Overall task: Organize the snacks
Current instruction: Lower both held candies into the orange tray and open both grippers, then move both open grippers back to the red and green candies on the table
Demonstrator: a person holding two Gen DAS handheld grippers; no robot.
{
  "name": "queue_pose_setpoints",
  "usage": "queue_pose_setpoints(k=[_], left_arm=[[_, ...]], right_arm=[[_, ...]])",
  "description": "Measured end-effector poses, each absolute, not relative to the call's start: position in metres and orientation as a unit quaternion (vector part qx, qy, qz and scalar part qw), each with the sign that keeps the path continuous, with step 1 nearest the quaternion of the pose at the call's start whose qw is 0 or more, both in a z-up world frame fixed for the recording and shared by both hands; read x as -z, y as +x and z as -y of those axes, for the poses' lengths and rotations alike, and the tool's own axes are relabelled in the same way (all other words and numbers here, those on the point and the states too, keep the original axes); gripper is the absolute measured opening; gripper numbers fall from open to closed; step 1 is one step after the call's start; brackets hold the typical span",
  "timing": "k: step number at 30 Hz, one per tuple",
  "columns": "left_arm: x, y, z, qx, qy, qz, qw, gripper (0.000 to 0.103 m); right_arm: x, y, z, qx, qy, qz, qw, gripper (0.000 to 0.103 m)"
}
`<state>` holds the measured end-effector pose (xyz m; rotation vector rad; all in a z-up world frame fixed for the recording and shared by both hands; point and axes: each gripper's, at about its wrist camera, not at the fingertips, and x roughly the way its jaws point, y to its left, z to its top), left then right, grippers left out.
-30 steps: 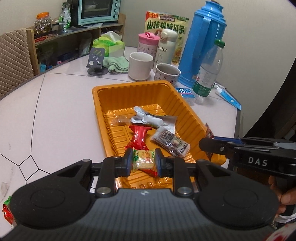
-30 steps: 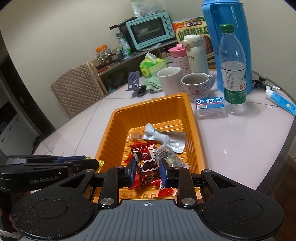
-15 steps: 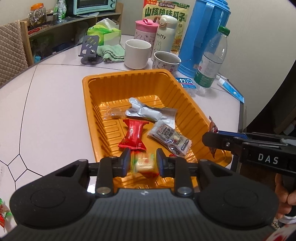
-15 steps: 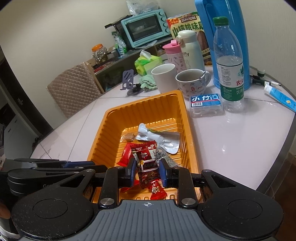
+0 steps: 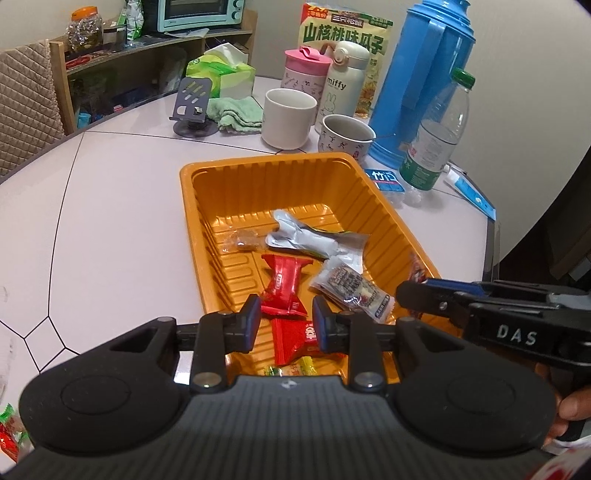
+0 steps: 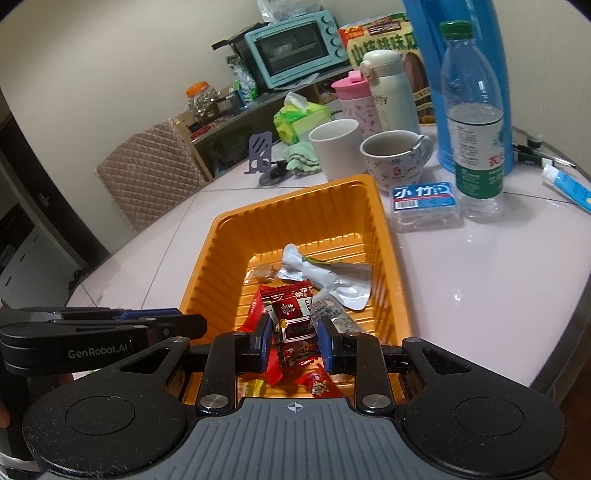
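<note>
left tongs (image 5: pixel 284 319) hover over the near end of the orange tray (image 5: pixel 258 177), spread apart, nothing pinched between the blue pads. below them in the tray lies a red wrapped candy (image 5: pixel 284 286), another red packet (image 5: pixel 299 341) nearer the camera, and a small yellow-green biscuit pack (image 5: pixel 291 370) right at the near edge, partly hidden by the tool body.

right tongs (image 6: pixel 293 341) hang over the same tray's near end and pinch a dark red snack packet (image 6: pixel 291 314), held upright between the pads. a small red candy (image 6: pixel 319 384) lies under it on the tray floor. in the left wrist view the right tongs show side-on at the tray's right rim.

also in the tray: a crumpled silver wrapper (image 5: pixel 314 240) mid-floor, a clear-wrapped brown sweet (image 5: pixel 243 238) just left of it, and a transparent printed pack (image 5: pixel 351 290) near the right wall.

the tray sits on the pale worktop (image 5: pixel 110 206). behind it: white mug (image 5: pixel 288 116), patterned cup (image 5: pixel 345 136), pink tumbler (image 5: pixel 304 70), white miffy flask (image 5: pixel 343 85), blue thermos (image 5: pixel 421 81), water bottle (image 5: pixel 439 136), sunflower seed bag (image 5: pixel 343 33). blue floss pick box (image 6: pixel 424 201) lies just right of the tray's far corner. green cloth (image 5: pixel 236 114), phone stand (image 5: pixel 194 107) and tissue pack (image 5: pixel 221 72) sit further left. more red-green wrapped snacks (image 5: pixel 9 435) lie at the worktop's near left edge.
</note>
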<state>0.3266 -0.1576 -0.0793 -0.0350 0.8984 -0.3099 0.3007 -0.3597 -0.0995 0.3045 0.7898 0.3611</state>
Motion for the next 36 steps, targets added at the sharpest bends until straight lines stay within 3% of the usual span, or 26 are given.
queue_pose_setpoints(k=[10,12,14,21,25,31,36], left_arm=[[0.075,0.329,0.147,0.135,-0.024,-0.430,0.892,0.030],[0.074,0.328,0.145,0.134,-0.025,-0.428,0.894,0.032],[0.073,0.327,0.143,0.133,-0.026,-0.427,0.894,0.033],[0.067,0.320,0.137,0.130,-0.031,-0.424,0.896,0.039],[0.064,0.313,0.135,0.127,-0.033,-0.420,0.898,0.051],[0.059,0.300,0.134,0.127,-0.033,-0.417,0.899,0.055],[0.052,0.285,0.132,0.125,-0.034,-0.413,0.902,0.066]], right_arm=[[0.108,0.320,0.340,-0.182,0.136,-0.378,0.897,0.027],[0.108,0.324,0.339,-0.182,0.144,-0.380,0.895,0.032],[0.107,0.325,0.339,-0.179,0.152,-0.376,0.896,0.055],[0.100,0.317,0.346,-0.164,0.164,-0.370,0.899,0.058],[0.099,0.307,0.352,-0.150,0.166,-0.378,0.898,0.065],[0.095,0.287,0.357,-0.138,0.164,-0.383,0.898,0.073],[0.088,0.272,0.356,-0.137,0.157,-0.381,0.901,0.079]])
